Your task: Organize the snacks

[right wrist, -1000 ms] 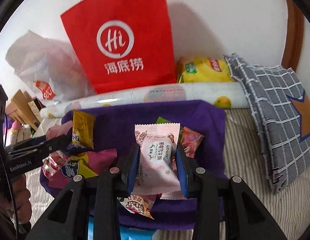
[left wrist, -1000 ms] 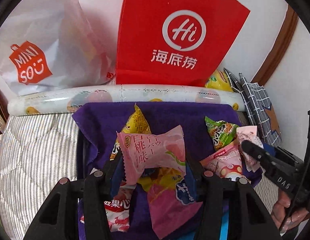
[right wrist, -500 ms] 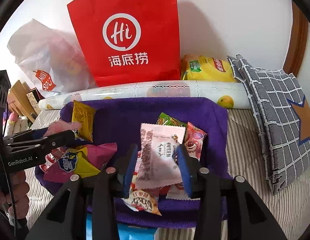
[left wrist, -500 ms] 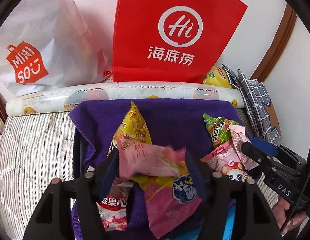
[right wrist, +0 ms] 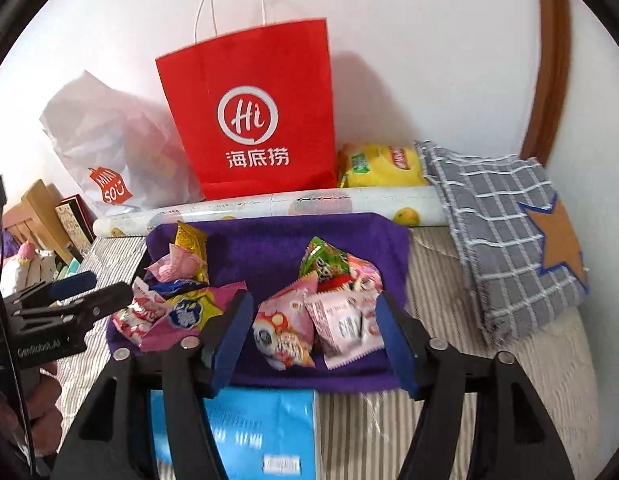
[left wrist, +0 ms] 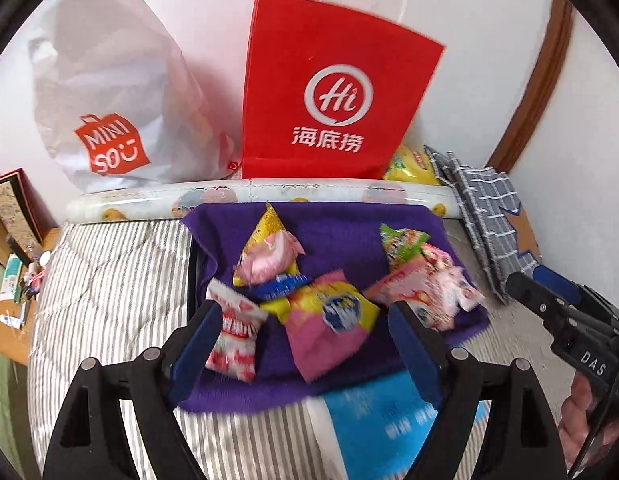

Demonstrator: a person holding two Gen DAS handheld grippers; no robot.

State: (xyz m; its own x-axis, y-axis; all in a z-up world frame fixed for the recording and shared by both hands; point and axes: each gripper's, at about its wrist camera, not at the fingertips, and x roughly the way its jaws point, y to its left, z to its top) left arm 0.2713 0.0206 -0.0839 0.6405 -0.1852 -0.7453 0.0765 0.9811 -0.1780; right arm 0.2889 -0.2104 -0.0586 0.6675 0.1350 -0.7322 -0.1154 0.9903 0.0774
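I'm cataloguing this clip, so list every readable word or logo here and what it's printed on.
"Hi" and "海底捞": red paper bag.
"MINI SO" with a smile mark: white plastic bag.
"DAS": right gripper body.
"GenRobot.AI", blurred: left gripper body.
Snack packets, yellow chip bag, blue pack: print too blurred to read.

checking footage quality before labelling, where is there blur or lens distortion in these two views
Left wrist view: motion smear on the pink and yellow snack packet and the blue printed pack; the fisheye bends the red paper bag. Right wrist view: the brown wooden door frame bows; the blue pack's print is also smeared.
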